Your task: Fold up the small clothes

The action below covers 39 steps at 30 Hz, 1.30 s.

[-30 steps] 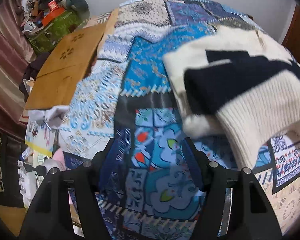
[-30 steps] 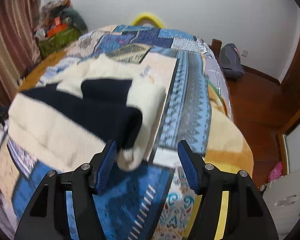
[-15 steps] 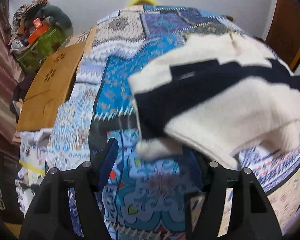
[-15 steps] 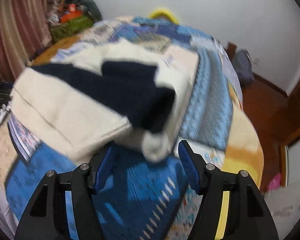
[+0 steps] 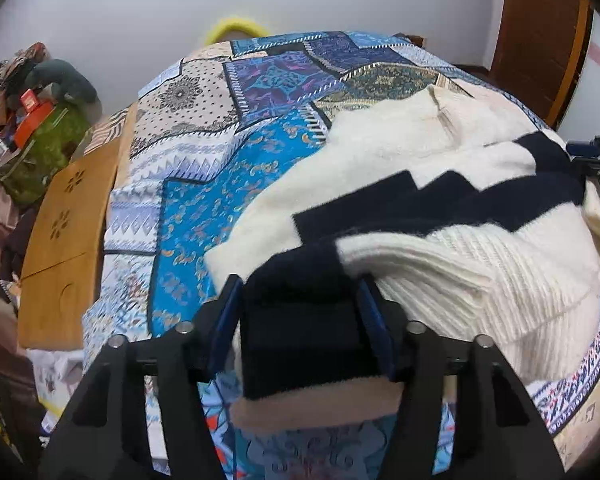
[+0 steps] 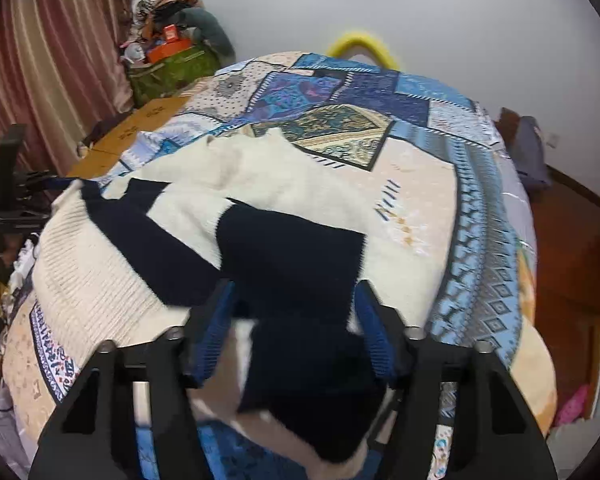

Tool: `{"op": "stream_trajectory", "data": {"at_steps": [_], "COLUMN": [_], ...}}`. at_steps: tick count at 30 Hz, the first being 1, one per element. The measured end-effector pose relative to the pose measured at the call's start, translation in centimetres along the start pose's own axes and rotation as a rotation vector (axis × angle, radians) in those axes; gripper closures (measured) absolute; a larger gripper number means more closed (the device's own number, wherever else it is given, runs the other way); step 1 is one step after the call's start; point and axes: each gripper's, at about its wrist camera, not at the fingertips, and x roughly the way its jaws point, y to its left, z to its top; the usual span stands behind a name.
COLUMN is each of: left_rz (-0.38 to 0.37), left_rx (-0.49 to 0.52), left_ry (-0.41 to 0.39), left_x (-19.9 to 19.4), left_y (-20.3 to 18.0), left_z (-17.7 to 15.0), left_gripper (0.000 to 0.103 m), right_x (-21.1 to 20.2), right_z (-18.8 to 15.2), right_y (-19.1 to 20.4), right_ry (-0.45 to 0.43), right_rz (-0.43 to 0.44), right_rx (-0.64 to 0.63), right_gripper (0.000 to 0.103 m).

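Cream-and-navy knit sweater (image 5: 452,204) is lying on the patchwork bedspread (image 5: 204,184), long axis running left to right. Left gripper (image 5: 300,332) is closing onto its left navy cuff; right gripper (image 6: 296,336) is closing likewise onto the right cuff, pads touching fabric.

Plain white wall (image 6: 440,20), striped pinkish curtains (image 6: 40,60) on the left, reddish wood floor (image 6: 572,248). Big bed with a blue patchwork bedspread (image 5: 228,152), junk pile (image 6: 172,52) in the corner.

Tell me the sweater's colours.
Cream sweater with a navy stepped band, clearest in the left wrist view.
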Motion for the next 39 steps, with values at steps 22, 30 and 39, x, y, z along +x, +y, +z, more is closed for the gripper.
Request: {"op": "stream_trajectory", "data": {"at_steps": [22, 30, 39], "left_rz": [0.1, 0.12, 0.132], "left_rx": [-0.063, 0.016, 0.13], "left_ry": [0.055, 0.022, 0.03], "left_x": [-2.3, -3.6, -1.0], "left_y": [1.6, -0.1, -2.4], "left_z": [-2.9, -2.7, -0.4], "left_gripper": [0.033, 0.033, 0.033], "right_x": [-4.5, -4.8, -1.2], "right_z": [-2.7, -3.2, -2.6], "right_y": [1.0, 3.8, 4.4], "right_ry": [0.042, 0.081, 0.12], "right_rz": [-0.184, -0.148, -0.083], "right_rx": [-0.166, -0.315, -0.296], "right_gripper": [0.036, 0.036, 0.047]}}
